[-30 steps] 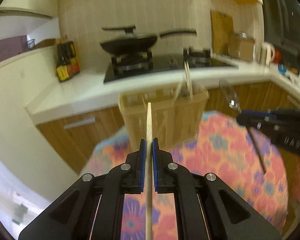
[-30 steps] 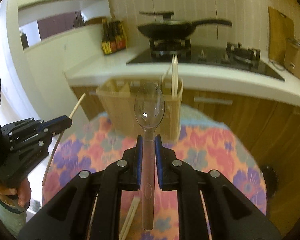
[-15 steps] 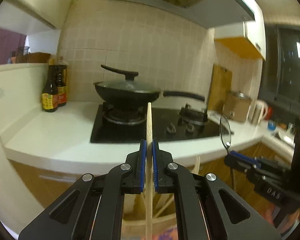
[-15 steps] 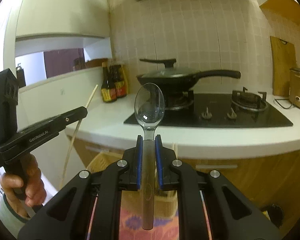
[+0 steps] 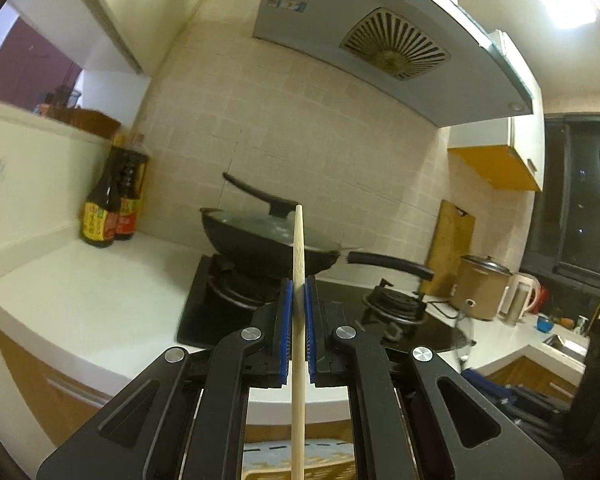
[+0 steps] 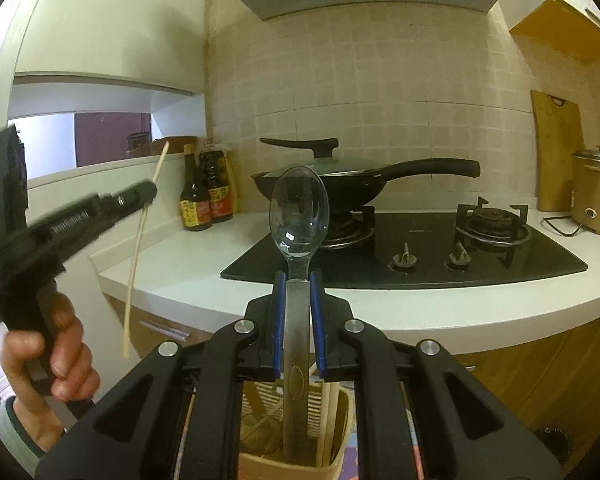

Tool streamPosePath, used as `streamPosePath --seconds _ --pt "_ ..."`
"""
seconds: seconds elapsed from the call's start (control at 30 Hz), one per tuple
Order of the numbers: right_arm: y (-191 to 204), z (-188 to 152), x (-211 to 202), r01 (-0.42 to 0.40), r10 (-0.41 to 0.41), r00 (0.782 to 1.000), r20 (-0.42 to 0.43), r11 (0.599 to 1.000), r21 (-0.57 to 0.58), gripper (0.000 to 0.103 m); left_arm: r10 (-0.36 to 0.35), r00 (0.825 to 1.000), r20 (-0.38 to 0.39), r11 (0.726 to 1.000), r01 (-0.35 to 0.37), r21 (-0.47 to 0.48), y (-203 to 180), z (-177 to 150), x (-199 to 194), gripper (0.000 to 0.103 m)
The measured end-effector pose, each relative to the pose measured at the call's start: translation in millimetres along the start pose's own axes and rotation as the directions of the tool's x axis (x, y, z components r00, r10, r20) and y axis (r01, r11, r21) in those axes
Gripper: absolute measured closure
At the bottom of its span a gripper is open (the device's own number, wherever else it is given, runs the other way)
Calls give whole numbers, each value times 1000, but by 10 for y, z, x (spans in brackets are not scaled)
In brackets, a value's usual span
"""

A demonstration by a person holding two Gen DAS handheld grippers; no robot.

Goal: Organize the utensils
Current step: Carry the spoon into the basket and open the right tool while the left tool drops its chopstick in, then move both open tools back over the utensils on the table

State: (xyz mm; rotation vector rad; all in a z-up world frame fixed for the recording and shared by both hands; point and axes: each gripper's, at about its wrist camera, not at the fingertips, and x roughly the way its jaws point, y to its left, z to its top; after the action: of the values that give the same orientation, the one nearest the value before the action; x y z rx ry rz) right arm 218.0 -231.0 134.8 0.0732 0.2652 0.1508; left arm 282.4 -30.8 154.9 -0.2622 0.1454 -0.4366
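Kitchen counter and stove fill the background. Left gripper (image 5: 296, 320) pinches one chopstick (image 5: 299, 264) upright between its jaws; right gripper (image 6: 298, 312) clamps one spoon (image 6: 299, 216), its handle end just below the jaws, over the basket (image 6: 328, 466). Released off-centre, either could catch the rim or drop outside it.

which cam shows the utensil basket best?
Right wrist: the wicker utensil basket sits below the right claw, its opening and the chopsticks inside visible under the spoon. Left wrist shows only a rim sliver.
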Motion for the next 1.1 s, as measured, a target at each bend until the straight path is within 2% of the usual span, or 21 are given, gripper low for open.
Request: streamPosePath --seconds 0.17,0.37,0.57,0.77,0.83,0.87,0.93,0.97,1.1 --pt "-93 -76 66 -6 6 1000 15 998 59 93 15 1000 11 999 -14 -44 163 -213 65 99" --pt "-82 -195 66 39 -41 998 44 998 43 93 31 999 18 999 -31 -14 160 -367 24 98" --pt "-194 -262 120 42 -44 999 25 996 84 93 14 1000 -16 1000 -14 12 154 -439 24 99" --pt "-159 -342 77 45 -48 998 41 996 74 92 -7 999 -51 1000 8 14 201 -478 -85 98" --pt "-161 -345 40 26 -28 999 24 996 80 91 -17 997 -69 1000 18 13 203 -479 -143 93" --pt "-164 -351 13 21 -22 1000 20 996 81 90 -23 996 -82 1000 24 15 204 -474 -189 82" --pt "-159 -366 -83 11 -12 1000 9 997 75 80 -28 995 -101 999 31 27 187 -469 -308 61" --pt "-153 -376 -157 6 -6 1000 0 998 70 76 -30 994 -109 999 34 36 174 -468 -400 54" --pt "-135 -449 -491 -17 21 999 -47 997 74 76 -39 986 -162 998 47 49 118 -472 -714 50"
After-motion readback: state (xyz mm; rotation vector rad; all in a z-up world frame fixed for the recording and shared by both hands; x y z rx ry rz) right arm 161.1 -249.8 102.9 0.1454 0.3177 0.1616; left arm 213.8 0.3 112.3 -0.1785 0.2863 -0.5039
